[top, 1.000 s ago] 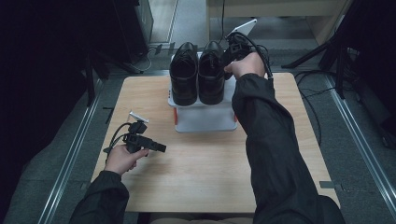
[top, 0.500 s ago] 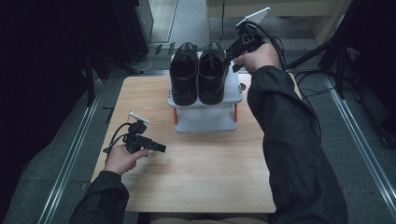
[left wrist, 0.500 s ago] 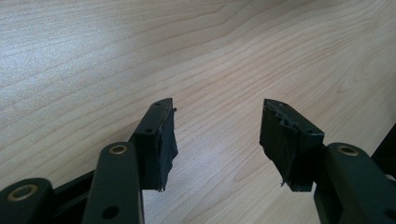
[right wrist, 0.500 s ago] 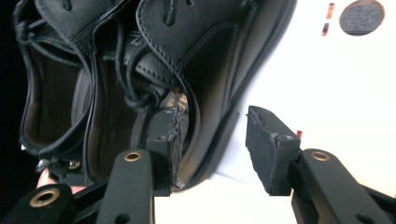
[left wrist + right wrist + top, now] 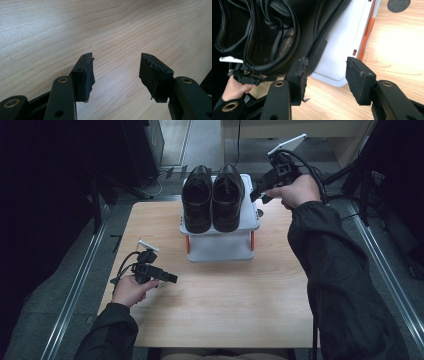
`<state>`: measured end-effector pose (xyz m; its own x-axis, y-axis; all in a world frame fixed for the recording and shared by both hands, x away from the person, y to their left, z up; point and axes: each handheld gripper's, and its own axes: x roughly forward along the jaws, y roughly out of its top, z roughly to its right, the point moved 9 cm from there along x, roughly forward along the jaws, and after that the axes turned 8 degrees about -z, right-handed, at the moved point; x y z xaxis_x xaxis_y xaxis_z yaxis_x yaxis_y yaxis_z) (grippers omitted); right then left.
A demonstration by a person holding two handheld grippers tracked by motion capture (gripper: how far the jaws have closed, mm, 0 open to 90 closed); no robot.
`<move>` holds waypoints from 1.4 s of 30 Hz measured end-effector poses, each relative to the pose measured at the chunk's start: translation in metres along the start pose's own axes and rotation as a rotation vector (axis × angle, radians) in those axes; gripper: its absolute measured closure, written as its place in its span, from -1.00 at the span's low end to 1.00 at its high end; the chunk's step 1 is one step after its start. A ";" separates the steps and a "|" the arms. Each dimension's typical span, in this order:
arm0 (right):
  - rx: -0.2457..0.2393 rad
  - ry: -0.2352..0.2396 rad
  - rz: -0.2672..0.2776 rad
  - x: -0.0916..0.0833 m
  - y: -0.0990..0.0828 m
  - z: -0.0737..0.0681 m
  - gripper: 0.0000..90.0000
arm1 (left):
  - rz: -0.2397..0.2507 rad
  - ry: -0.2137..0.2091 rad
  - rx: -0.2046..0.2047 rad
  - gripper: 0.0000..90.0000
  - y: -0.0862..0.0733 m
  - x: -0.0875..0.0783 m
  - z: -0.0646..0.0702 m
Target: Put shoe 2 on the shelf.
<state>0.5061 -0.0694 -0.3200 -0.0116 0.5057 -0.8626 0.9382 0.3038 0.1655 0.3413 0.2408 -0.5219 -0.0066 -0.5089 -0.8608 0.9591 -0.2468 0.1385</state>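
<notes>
A pair of black shoes (image 5: 213,197) stands side by side on top of a small white rack (image 5: 220,245) at the 12 o'clock end of the wooden table (image 5: 220,305), toes toward the person. The right gripper (image 5: 261,191) hangs at about 1 o'clock, just beside the rack's far right corner and near the heel of the right-hand shoe (image 5: 228,197). Its fingers (image 5: 299,75) have just been opening and stand wide apart with nothing between them; in the right gripper view the gap frames only the rack's white corner and bare wood, while the shoe lies a little off to one side, untouched.

The left gripper (image 5: 170,278) rests low at about 8 o'clock, well apart from the rack, its fingers (image 5: 86,75) released over plain tabletop.

Judging by this, the placing step looks finished: both shoes sit squarely on the rack and the right hand has let go. The next move probably calls for drawing the right gripper clear without its trailing cable or open fingers nudging the heel, since the shoe sits close to the rack's edge. After that, either hand is free for whatever comes next.
</notes>
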 end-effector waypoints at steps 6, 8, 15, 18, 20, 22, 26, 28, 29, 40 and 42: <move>-0.012 0.021 -0.002 0.005 -0.017 0.011 0.09 | -0.001 0.002 0.001 -0.01 0.000 0.000 0.000; -0.018 0.047 0.000 0.008 -0.023 0.014 0.08 | 0.002 0.000 -0.004 -0.01 0.000 0.000 0.000; -0.001 0.066 -0.003 0.022 -0.048 0.040 0.08 | 0.005 0.008 0.002 -0.01 0.001 0.001 -0.001; -0.007 0.062 0.000 0.032 -0.059 0.050 0.07 | 0.007 0.007 -0.004 -0.01 0.001 0.001 -0.001; -0.013 0.055 -0.010 0.042 -0.069 0.057 0.07 | 0.008 0.008 -0.006 -0.01 0.001 0.001 -0.001; -0.018 0.049 -0.023 0.051 -0.077 0.062 0.07 | 0.004 0.010 -0.006 -0.01 0.001 0.002 -0.001; -0.029 0.055 -0.038 0.068 -0.091 0.067 0.05 | 0.002 0.012 -0.006 -0.02 0.002 0.003 -0.001; -0.037 0.059 -0.041 0.076 -0.097 0.070 0.05 | -0.006 0.015 -0.004 -0.02 0.001 0.003 -0.002; -0.038 0.061 -0.047 0.080 -0.100 0.072 0.03 | -0.006 0.016 -0.002 -0.02 0.001 0.003 -0.003; -0.071 0.082 -0.059 0.109 -0.125 0.087 0.02 | -0.004 0.028 -0.009 -0.03 0.002 0.004 -0.004; -0.077 0.080 -0.051 0.114 -0.129 0.092 0.02 | -0.004 0.032 -0.007 -0.03 0.002 0.005 -0.004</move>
<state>0.4153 -0.1250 -0.4837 -0.0889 0.5498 -0.8305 0.9063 0.3905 0.1615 0.3440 0.2411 -0.5275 -0.0018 -0.4816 -0.8764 0.9612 -0.2426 0.1314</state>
